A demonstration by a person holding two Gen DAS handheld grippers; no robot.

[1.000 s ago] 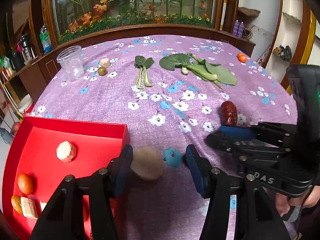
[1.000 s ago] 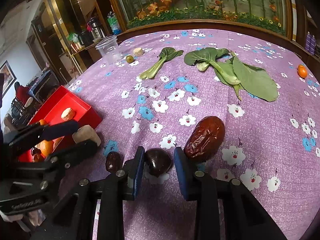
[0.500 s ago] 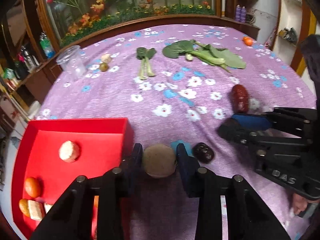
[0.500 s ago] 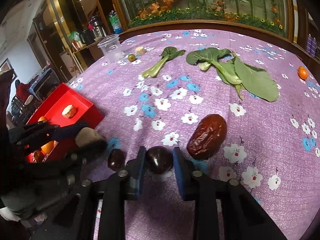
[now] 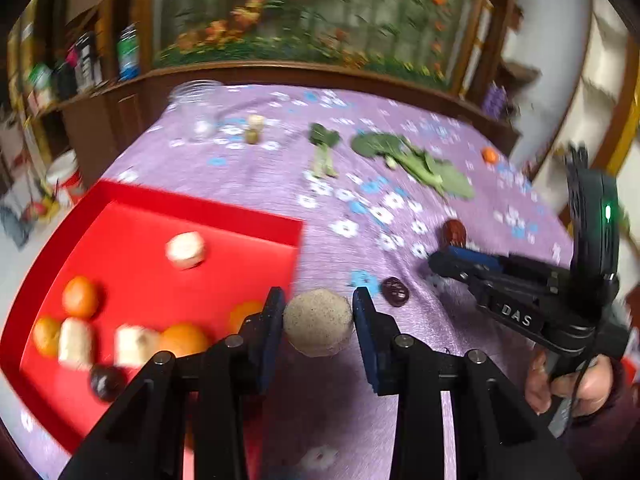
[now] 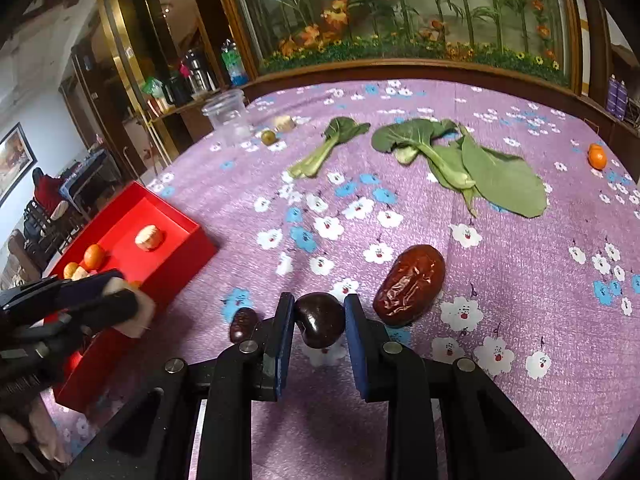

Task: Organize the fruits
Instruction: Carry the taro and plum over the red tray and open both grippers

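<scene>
My left gripper (image 5: 318,322) is shut on a tan round fruit (image 5: 318,320) and holds it above the right edge of the red tray (image 5: 224,216). The tray holds several small oranges, pale chunks and a dark fruit. My right gripper (image 6: 319,318) is shut on a dark glossy fruit (image 6: 320,318) just above the purple cloth. A large red date (image 6: 412,290) lies right of it and a small dark fruit (image 6: 243,324) left of it. The left gripper also shows in the right wrist view (image 6: 100,300).
Bok choy (image 6: 460,160) and a smaller green stalk (image 6: 324,148) lie mid-table. A clear plastic cup (image 6: 226,114), a green fruit (image 6: 268,137) and a pale piece (image 6: 285,122) sit at the far left. An orange (image 6: 597,156) sits far right.
My left gripper closed on the tan fruit, lifted it and moved left toward the red tray. My right gripper closed on the dark glossy fruit and has lifted it slightly.
</scene>
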